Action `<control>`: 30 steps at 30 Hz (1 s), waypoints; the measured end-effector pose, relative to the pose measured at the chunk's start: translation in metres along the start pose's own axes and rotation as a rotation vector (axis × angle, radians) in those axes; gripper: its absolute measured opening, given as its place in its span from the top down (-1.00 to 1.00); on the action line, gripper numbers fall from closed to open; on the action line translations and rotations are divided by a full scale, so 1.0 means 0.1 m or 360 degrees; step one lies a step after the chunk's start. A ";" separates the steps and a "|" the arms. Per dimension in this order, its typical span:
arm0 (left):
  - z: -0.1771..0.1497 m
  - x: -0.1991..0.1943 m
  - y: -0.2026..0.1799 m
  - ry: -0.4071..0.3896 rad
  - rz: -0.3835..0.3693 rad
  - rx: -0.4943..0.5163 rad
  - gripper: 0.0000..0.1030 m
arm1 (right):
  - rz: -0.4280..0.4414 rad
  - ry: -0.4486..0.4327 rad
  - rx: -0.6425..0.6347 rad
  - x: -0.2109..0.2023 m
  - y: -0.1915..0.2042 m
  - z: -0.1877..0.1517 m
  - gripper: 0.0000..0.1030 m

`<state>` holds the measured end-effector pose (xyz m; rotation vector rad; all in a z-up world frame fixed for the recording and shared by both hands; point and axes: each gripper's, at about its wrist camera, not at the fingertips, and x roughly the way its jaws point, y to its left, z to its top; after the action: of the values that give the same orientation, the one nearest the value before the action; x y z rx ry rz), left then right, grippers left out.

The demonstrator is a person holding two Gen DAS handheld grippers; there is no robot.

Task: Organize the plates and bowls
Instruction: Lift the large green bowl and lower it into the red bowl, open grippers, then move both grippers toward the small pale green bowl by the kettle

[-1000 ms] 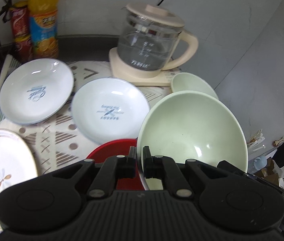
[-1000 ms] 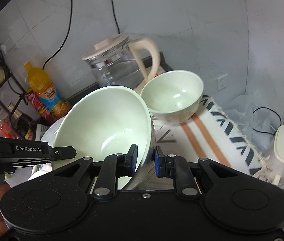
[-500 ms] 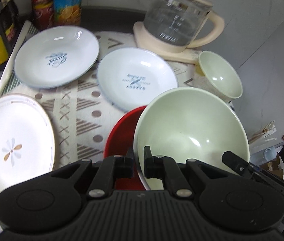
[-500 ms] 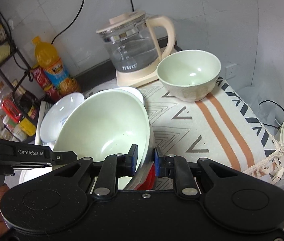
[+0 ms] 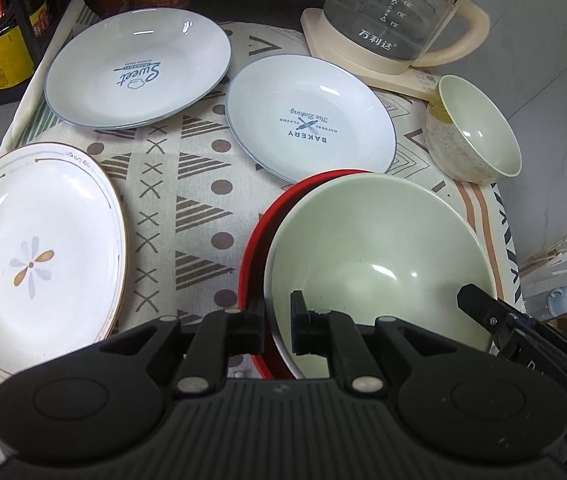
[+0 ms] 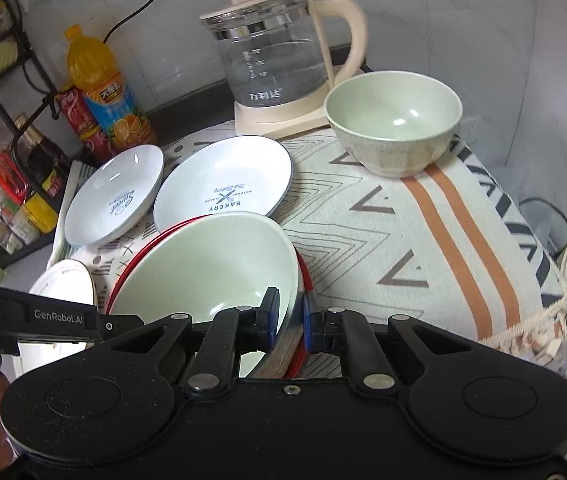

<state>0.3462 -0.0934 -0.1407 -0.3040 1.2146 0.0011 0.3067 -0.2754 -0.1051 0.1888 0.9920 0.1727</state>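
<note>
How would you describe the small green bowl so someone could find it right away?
Start at the glass kettle at the back of the patterned cloth. The small green bowl stands beside its base, alone. The large green bowl is wider and sits in a red dish.

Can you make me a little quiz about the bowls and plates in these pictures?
1. True or false: the big green bowl sits over the red dish.
2. How many white plates lie on the cloth?
3. Which holds the big green bowl's rim: A) left gripper only, B) right gripper only, C) both?

Key: 1 true; 2 three; 3 C.
</note>
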 end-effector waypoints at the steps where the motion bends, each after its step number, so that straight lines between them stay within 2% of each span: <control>1: 0.01 0.00 0.00 0.0015 0.0003 -0.0008 0.79 | -0.0002 0.0000 -0.0009 0.01 0.00 0.01 0.78; 5: 0.03 -0.04 -0.01 0.0058 0.0011 -0.0011 0.76 | -0.0006 0.0006 -0.0030 0.02 0.00 0.03 0.80; 13: 0.06 -0.16 0.01 0.0056 -0.0001 -0.0025 0.76 | -0.0009 -0.0003 -0.0066 0.05 0.00 0.06 0.85; 15: 0.07 -0.24 -0.01 0.0007 0.0049 0.0017 0.63 | -0.0011 -0.0005 -0.0066 0.06 0.00 0.07 0.86; 17: 0.08 -0.32 -0.03 -0.0059 0.0108 0.0055 0.26 | -0.0007 -0.0006 -0.0064 0.07 0.00 0.08 0.87; 19: 0.10 -0.36 -0.01 -0.0089 0.0128 0.0060 0.15 | 0.0002 -0.0017 -0.0077 0.06 0.00 0.10 0.87; 22: 0.15 -0.35 0.00 -0.0076 0.0143 0.0054 0.11 | -0.0005 0.0003 -0.0083 0.08 0.00 0.12 0.87; 24: 0.18 -0.35 -0.01 -0.0076 0.0149 0.0045 0.03 | -0.0003 0.0031 -0.0055 0.09 -0.02 0.15 0.81; 27: 0.23 -0.34 -0.06 -0.0092 0.0150 0.0036 -0.18 | 0.0040 0.0004 -0.0023 0.03 -0.06 0.20 0.69; 29: 0.27 -0.34 -0.11 -0.0113 0.0144 0.0040 -0.44 | 0.0042 -0.0014 0.0009 -0.01 -0.10 0.23 0.25; 30: 0.29 -0.34 -0.14 -0.0124 0.0139 0.0045 -0.50 | 0.0039 -0.0028 0.0030 -0.03 -0.13 0.25 0.16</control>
<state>0.3634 -0.0944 -0.0973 -0.2239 1.1485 0.0705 0.3266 -0.2910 -0.0927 0.2191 0.9746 0.1839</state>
